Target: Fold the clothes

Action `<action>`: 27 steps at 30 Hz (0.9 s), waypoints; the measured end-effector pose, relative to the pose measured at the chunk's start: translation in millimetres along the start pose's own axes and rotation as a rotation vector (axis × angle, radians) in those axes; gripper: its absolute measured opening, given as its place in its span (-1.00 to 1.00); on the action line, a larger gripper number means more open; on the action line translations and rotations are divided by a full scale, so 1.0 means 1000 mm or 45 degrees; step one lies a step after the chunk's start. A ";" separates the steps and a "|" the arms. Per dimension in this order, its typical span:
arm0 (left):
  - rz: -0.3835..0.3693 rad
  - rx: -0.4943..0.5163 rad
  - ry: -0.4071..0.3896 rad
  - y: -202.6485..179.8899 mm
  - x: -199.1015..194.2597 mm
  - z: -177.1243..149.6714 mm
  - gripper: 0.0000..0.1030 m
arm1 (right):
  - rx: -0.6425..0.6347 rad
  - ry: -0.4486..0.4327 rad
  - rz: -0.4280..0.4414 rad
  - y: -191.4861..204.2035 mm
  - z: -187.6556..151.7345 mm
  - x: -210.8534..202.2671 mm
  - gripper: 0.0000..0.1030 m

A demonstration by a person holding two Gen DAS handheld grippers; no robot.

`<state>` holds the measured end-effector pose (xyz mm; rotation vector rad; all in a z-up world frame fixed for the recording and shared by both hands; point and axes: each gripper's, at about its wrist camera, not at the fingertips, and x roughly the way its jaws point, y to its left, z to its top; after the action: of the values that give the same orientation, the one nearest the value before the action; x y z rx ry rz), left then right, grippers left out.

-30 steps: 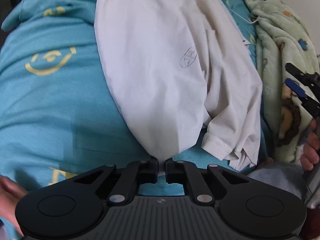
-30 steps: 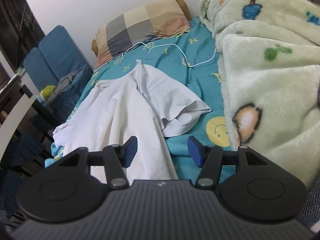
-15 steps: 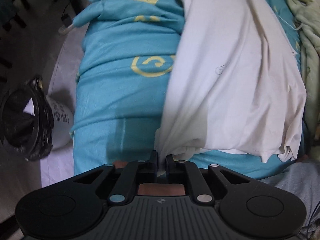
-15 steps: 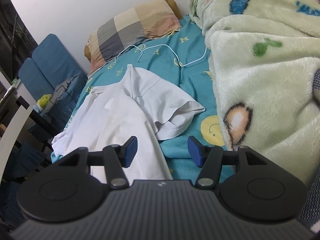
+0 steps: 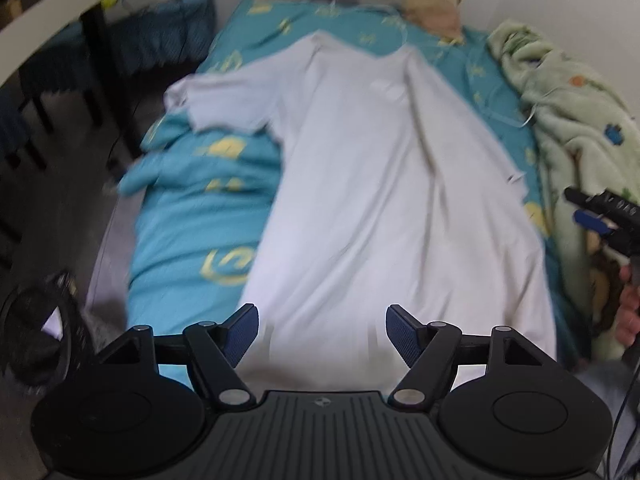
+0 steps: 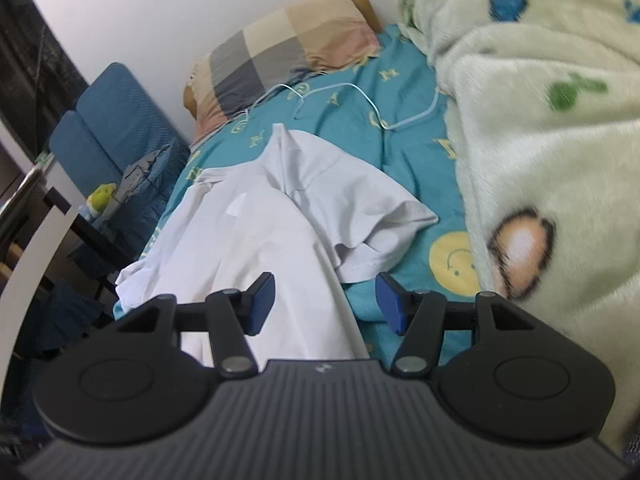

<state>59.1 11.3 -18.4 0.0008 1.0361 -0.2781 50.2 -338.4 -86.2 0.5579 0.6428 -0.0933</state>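
A white T-shirt lies lengthwise on the teal bed sheet, collar toward the pillow, hem near me. My left gripper is open and empty just above the hem. In the right wrist view the same T-shirt shows with one sleeve folded over on the right. My right gripper is open and empty above the shirt's right edge; it also shows in the left wrist view at the far right.
A green fleece blanket is piled along the right side of the bed. A checked pillow and a white cable lie at the head. A black bin, a dark table and a blue chair stand left of the bed.
My left gripper has opened and let go of the shirt's hem, then lifted back so the whole shirt shows. The shirt now lies flatter. My right gripper stayed open.
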 end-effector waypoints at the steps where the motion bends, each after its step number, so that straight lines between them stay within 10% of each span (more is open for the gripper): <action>1: -0.023 0.000 -0.038 -0.011 0.003 0.004 0.49 | -0.016 -0.009 0.004 0.002 0.000 -0.001 0.13; 11: -0.072 0.034 -0.307 -0.092 0.058 0.042 0.60 | -0.127 -0.093 0.070 0.009 0.024 0.011 0.13; 27: -0.020 0.016 -0.263 -0.047 0.140 0.042 0.62 | -0.211 0.170 -0.055 -0.010 0.069 0.146 0.02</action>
<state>151.1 -71.2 -109.7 -0.0245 0.8294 -0.2930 202.4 -370.6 -131.7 0.3924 0.7848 -0.0429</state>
